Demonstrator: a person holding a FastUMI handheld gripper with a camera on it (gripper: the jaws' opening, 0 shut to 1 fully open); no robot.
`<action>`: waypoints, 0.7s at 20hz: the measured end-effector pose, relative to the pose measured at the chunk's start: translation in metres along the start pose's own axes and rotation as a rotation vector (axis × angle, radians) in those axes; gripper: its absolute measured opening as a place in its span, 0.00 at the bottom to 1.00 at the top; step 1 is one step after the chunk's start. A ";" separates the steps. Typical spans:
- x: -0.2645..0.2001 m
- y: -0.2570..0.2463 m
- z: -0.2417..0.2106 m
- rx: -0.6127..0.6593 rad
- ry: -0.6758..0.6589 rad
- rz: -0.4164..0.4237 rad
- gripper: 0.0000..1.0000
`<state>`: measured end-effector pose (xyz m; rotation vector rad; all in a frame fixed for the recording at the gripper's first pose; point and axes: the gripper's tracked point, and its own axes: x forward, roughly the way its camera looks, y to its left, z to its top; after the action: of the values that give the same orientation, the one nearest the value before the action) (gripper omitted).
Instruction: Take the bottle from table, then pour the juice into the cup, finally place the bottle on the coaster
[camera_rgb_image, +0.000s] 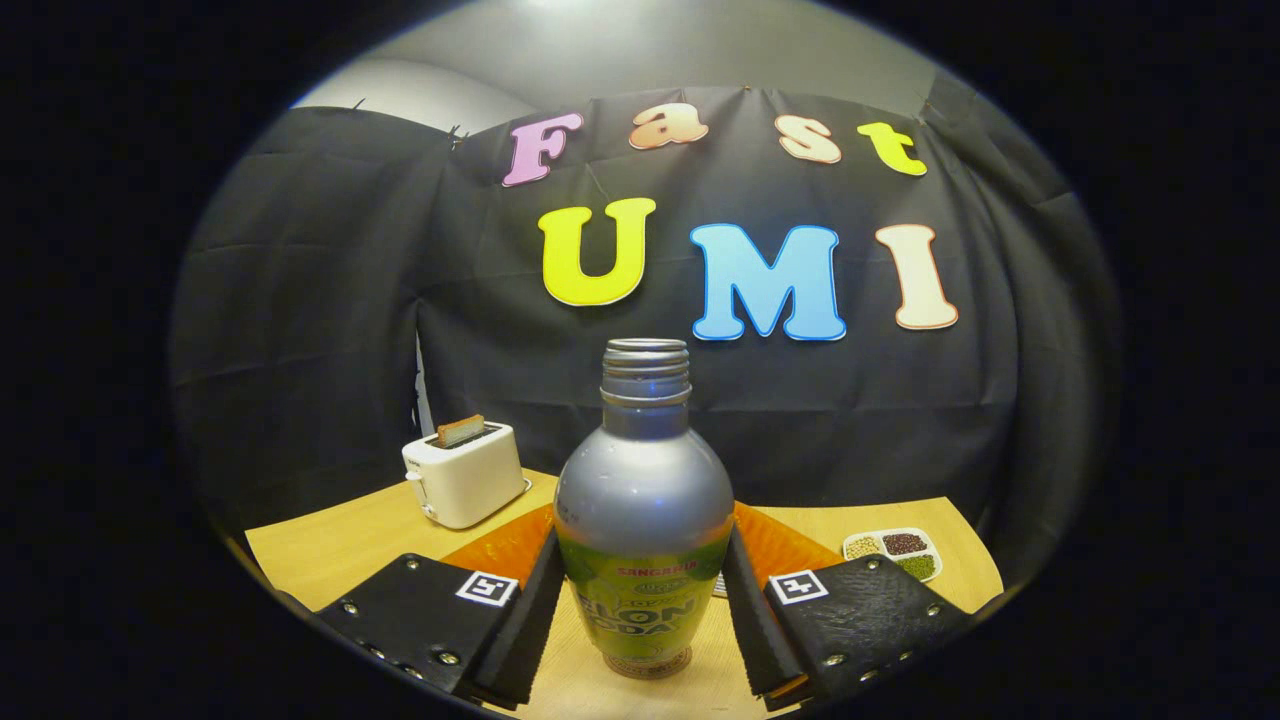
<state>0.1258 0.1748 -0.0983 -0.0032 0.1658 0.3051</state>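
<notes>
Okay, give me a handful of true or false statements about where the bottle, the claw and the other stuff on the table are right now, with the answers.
1. The bottle stands upright between the two fingers of the claw. True.
2. The bottle has a cap screwed on. False: its threaded neck is open.
3. A slice of toast sticks up from the white toaster. True.
4. The sectioned dish of beans sits right beside the toaster. False: they are on opposite sides of the bottle.
5. An orange mat lies on the table behind the bottle. True.
</notes>
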 end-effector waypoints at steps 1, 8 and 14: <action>0.001 -0.001 -0.001 0.002 0.001 -0.001 0.77; 0.014 0.002 -0.011 0.011 0.008 0.006 0.77; 0.036 -0.008 -0.048 0.047 0.036 -0.013 0.77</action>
<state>0.1543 0.1764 -0.1515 0.0368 0.2090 0.2884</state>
